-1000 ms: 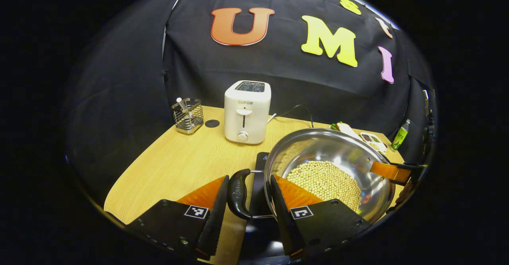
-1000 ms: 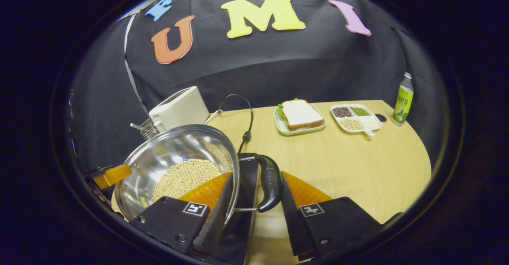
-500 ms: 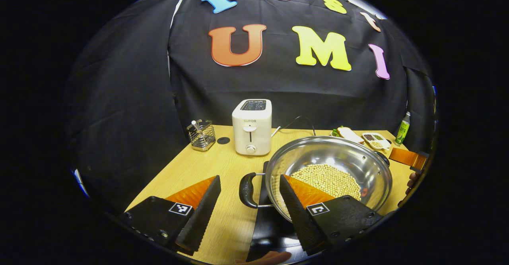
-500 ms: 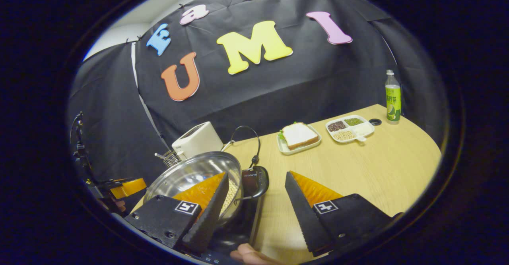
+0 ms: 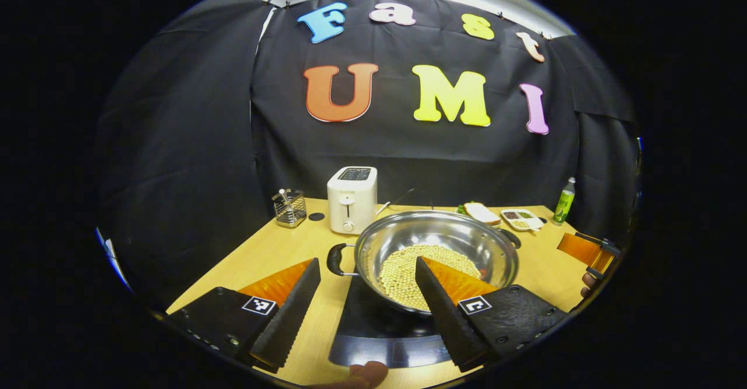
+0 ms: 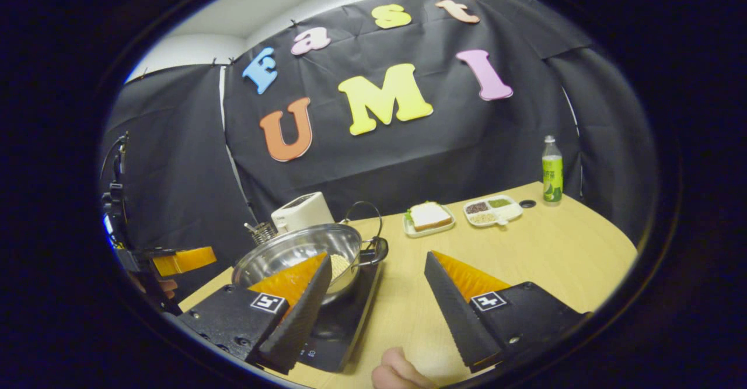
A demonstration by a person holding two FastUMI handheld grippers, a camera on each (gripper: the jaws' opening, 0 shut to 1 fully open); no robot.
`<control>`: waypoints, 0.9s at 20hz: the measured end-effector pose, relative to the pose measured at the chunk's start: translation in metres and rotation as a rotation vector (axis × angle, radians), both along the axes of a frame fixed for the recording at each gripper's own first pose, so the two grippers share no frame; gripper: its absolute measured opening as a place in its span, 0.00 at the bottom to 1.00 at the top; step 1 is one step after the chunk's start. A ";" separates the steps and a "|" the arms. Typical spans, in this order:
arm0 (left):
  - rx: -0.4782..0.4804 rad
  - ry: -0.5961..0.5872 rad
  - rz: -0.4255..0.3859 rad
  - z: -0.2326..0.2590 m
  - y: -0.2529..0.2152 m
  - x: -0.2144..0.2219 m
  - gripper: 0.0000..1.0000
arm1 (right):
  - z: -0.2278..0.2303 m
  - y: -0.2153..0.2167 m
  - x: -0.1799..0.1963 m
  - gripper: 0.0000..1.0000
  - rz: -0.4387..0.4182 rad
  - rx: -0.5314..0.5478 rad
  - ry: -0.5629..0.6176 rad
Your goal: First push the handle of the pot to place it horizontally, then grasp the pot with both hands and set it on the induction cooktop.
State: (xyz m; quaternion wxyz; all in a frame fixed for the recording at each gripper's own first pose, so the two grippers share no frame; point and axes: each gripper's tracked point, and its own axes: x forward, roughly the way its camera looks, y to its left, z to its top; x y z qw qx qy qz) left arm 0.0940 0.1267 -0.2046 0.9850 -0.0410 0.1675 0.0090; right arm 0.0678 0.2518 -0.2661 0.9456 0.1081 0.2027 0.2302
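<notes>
Dead centre on the light wood surface [image 5: 280, 249]: one black induction cooktop [image 5: 373, 330], with one steel pot [image 5: 432, 234] sitting on it. Pale round beans [image 5: 402, 269] piled in the bottom. Two black loop handles on the pot, one on the left [image 5: 334, 259] and one on the right [image 5: 512, 237], both lying level.

Left gripper [image 5: 366, 260] spread wide, holding nothing, hovering just short of the pot. Same deal for the right gripper [image 6: 378, 255]: fingers wide apart, nothing between them, clear of the right-hand handle. One small black-and-white square marker on each finger.

Further back, one of each: white toaster [image 5: 351, 199], wire utensil holder [image 5: 289, 207], plate with a sandwich [image 6: 429, 228], divided tray of grains [image 6: 493, 209], green-labelled bottle [image 6: 551, 173]. Some writing on the toaster front and on the bottle label, but way too small to make out.
</notes>
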 end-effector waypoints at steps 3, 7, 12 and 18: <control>0.010 -0.066 0.034 0.018 -0.002 -0.027 0.97 | 0.027 -0.017 -0.025 1.00 -0.024 0.042 -0.047; 0.031 -0.117 0.039 0.051 -0.009 -0.077 0.96 | 0.065 -0.061 -0.051 0.95 -0.107 0.012 -0.116; 0.010 -0.242 0.000 0.117 -0.031 -0.124 0.95 | 0.133 -0.128 -0.080 0.96 -0.213 0.000 -0.226; 0.074 -0.346 -0.008 0.163 -0.063 -0.158 0.95 | 0.199 -0.217 -0.124 0.96 -0.391 -0.064 -0.359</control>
